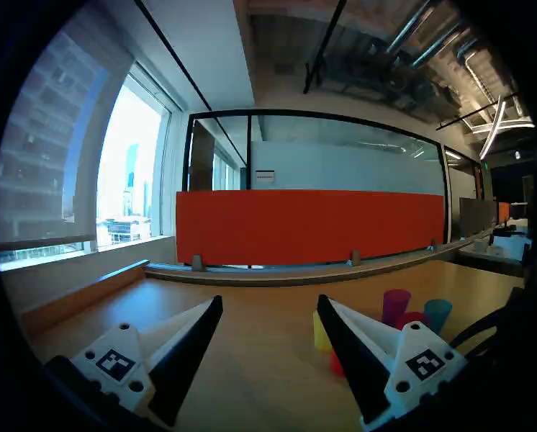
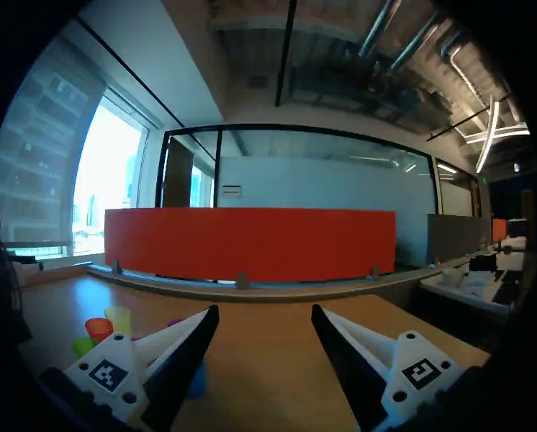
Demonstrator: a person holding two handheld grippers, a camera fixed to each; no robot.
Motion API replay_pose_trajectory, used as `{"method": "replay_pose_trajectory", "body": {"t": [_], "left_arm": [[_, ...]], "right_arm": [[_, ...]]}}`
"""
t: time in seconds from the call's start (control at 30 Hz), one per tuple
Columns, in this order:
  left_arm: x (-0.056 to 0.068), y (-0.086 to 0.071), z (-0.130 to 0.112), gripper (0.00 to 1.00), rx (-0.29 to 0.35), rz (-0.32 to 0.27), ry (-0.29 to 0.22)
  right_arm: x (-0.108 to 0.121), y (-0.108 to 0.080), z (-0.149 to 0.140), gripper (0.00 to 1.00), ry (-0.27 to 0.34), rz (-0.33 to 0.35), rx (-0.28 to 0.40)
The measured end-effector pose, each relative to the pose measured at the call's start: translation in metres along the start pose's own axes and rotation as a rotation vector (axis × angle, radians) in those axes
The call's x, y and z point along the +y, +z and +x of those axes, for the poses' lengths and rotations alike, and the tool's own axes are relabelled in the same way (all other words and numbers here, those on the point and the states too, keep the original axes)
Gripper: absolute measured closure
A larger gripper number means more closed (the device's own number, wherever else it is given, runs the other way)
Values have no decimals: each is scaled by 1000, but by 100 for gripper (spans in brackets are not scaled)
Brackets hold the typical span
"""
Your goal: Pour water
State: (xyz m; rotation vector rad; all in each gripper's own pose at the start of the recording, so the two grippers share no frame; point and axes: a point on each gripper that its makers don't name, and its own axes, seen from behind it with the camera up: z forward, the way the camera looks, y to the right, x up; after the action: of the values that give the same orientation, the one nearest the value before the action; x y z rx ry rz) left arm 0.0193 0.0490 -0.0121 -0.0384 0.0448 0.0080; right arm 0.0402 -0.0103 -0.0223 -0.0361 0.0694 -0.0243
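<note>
In the left gripper view my left gripper [image 1: 269,307] stands open over the wooden desk [image 1: 268,360], nothing between its fingers. Just behind its right finger stand several small plastic cups: a yellow cup [image 1: 320,333], a magenta cup [image 1: 396,305], a teal cup [image 1: 438,314] and a red cup [image 1: 412,319]. In the right gripper view my right gripper [image 2: 264,315] is open too, holding nothing. To its left sit an orange cup [image 2: 98,329], a yellow-green cup [image 2: 118,317], a green cup [image 2: 84,347] and a blue cup [image 2: 196,378] partly hidden by the left finger.
An orange divider panel [image 1: 308,225] runs along the far edge of the desk, with a glass-walled room behind it. Large windows [image 1: 128,187] fill the left side. A neighbouring desk [image 2: 477,284] with white items lies to the right. Black cables [image 1: 484,324] hang at the right.
</note>
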Motion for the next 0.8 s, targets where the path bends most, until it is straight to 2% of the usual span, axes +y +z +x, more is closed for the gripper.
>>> {"method": "replay_pose_trajectory", "body": {"t": [0.17, 0.47, 0.8], "left_arm": [[0, 2, -4, 2, 6, 13, -18], [3, 1, -13, 2, 29, 15, 2], [-17, -1, -34, 2, 20, 26, 2]], "right_arm": [[-1, 3, -5, 0, -1, 3, -17], [2, 7, -14, 0, 4, -10, -50], [4, 9, -19, 0, -17, -32, -67]]}}
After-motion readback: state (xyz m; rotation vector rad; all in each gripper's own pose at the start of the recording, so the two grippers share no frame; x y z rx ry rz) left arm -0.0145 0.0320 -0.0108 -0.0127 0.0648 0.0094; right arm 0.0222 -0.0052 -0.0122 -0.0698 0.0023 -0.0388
